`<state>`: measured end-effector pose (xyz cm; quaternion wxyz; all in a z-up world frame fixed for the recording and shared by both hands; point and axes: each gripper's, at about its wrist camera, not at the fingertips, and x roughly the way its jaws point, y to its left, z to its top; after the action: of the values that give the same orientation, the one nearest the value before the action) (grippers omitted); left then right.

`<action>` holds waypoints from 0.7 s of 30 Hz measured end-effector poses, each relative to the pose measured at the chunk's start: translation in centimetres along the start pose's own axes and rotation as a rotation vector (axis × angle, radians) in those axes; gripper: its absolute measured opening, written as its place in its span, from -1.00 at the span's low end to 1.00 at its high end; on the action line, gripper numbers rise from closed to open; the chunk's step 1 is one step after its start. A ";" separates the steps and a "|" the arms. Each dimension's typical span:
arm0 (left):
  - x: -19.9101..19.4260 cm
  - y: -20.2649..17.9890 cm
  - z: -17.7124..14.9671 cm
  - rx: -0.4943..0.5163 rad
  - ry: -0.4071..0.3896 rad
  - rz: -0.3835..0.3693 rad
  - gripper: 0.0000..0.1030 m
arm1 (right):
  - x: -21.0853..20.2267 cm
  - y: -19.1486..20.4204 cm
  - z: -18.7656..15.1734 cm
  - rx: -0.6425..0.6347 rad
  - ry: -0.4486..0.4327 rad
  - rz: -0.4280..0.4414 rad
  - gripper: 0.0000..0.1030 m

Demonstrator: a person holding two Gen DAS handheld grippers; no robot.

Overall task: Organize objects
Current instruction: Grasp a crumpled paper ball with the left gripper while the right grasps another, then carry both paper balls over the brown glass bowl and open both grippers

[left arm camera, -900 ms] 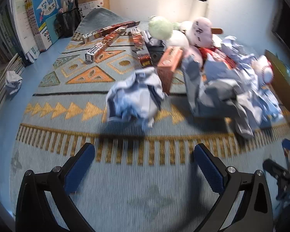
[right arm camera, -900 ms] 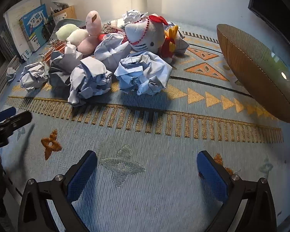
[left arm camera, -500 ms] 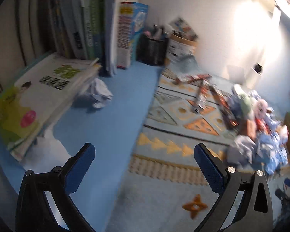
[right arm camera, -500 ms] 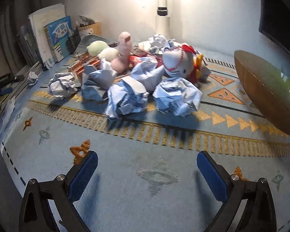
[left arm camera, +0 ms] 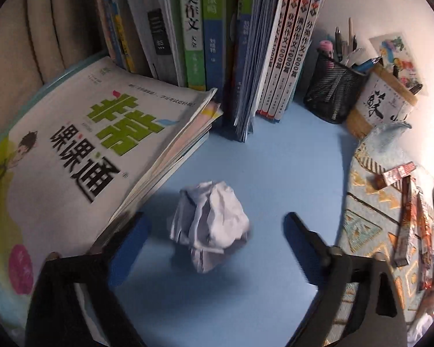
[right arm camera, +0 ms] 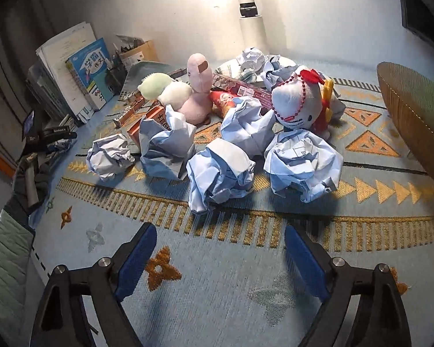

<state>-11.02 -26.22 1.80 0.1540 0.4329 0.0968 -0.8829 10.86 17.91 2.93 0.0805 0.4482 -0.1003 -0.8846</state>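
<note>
One crumpled paper ball (left arm camera: 209, 225) between spread left gripper (left arm camera: 214, 243); right gripper (right arm camera: 220, 256) spread.

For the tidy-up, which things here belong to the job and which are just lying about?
Job: crumpled paper ball between the open left gripper's fingers; paper balls and plush toys on the mat.

Lying about: upright books, pen holder, wooden bowl.

A paper ball (left arm camera: 209, 225) lies right of stacked books (left arm camera: 101, 150).
</note>
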 end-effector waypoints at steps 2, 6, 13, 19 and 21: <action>0.6 -0.2 0.1 0.003 0.025 -0.031 -0.04 | 0.7 -0.2 0.8 0.045 0.000 0.015 0.63; -0.8 -0.4 -0.8 0.018 -0.001 -0.105 -0.18 | 1.7 -0.1 2.2 0.059 -0.029 0.005 0.59; -9.9 -3.0 -5.7 0.141 -0.090 -0.222 -0.19 | 1.0 0.4 1.6 0.023 -0.041 0.028 0.00; -18.2 -7.8 -12.6 0.312 -0.131 -0.358 -0.19 | -4.5 -1.6 -1.9 -0.014 -0.106 0.012 0.00; -20.0 -9.6 -14.5 0.339 -0.123 -0.437 -0.19 | -5.7 -3.7 -3.0 -0.010 -0.120 -0.049 0.00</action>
<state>7.78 -9.04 9.27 -0.1089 0.3670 0.0293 -0.9234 16.45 22.47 4.66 0.0550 0.3964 -0.0894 -0.9121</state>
